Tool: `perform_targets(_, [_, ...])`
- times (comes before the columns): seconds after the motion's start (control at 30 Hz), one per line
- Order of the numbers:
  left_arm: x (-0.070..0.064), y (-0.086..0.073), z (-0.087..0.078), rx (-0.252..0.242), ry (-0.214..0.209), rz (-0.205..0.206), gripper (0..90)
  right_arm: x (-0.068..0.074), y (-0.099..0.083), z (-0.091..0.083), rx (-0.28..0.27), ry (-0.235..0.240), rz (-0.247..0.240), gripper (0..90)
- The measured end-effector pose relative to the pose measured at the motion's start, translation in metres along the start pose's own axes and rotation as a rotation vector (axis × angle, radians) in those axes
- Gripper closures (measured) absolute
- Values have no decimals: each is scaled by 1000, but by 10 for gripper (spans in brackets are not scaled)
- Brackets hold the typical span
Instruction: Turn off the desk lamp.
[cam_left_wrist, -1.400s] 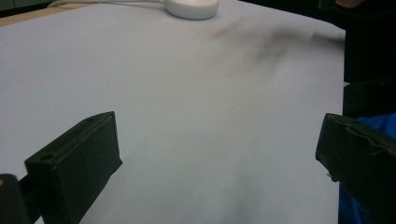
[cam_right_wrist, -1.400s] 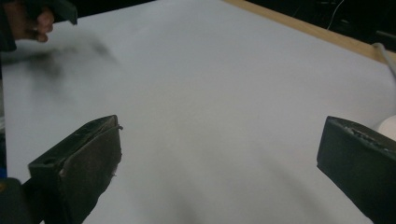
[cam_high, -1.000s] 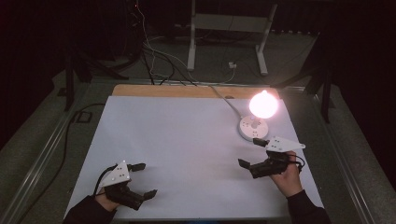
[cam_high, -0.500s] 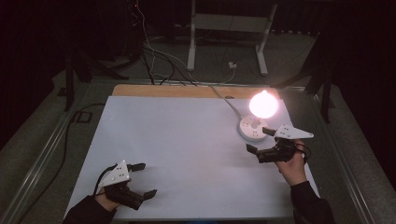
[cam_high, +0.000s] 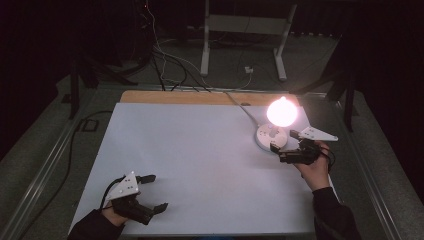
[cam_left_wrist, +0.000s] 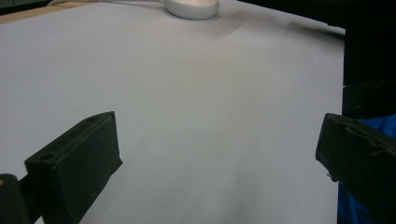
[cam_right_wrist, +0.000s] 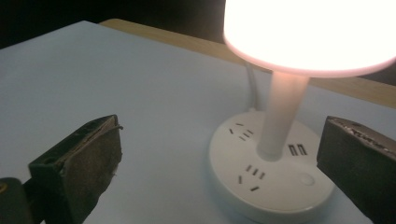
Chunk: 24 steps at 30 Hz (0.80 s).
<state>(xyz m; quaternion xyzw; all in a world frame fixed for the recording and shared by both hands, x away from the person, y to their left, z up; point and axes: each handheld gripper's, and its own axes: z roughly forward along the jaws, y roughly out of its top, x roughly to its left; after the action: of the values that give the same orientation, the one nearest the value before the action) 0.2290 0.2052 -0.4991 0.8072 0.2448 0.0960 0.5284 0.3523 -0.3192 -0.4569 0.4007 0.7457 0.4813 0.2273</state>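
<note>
A lit white lamp (cam_high: 281, 112) glows at the right back of the white table (cam_high: 200, 150). Its round base (cam_high: 270, 136) carries sockets and a small button (cam_right_wrist: 307, 178), and a white stem (cam_right_wrist: 279, 116) rises under the bright shade (cam_right_wrist: 313, 32). My right gripper (cam_high: 284, 146) hovers open just beside the base, jaws wide with nothing between them. My left gripper (cam_high: 153, 192) rests open near the table's front left corner, over bare tabletop. In the left gripper view the lamp base (cam_left_wrist: 192, 7) lies far off at the top.
A white cord (cam_high: 245, 112) runs from the lamp base over the wooden back edge (cam_high: 200, 97). Beyond the table stand a metal frame (cam_high: 245, 35) and loose cables (cam_high: 165, 60) on the dark floor. A blue sleeve (cam_left_wrist: 359, 210) shows at the right of the left gripper view.
My right gripper has moved forward and up the table, from the front right area to the lamp base. The left gripper has stayed where it was.
</note>
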Motion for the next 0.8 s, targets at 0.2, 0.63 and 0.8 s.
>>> perform_targets(0.2, [0, 0, 0, -3, 2, 0, 5, -10, -1, 3, 21, -51, 9, 80])
perform_targets(0.63, [-1, 0, 0, 1, 0, -5, 5, -28, -3, 9, 95, -180, 26, 497])
perform_targets(0.8, [-1, 1, 0, 2, 0, -2, 5, -31, -4, 14, 120, -192, 40, 584])
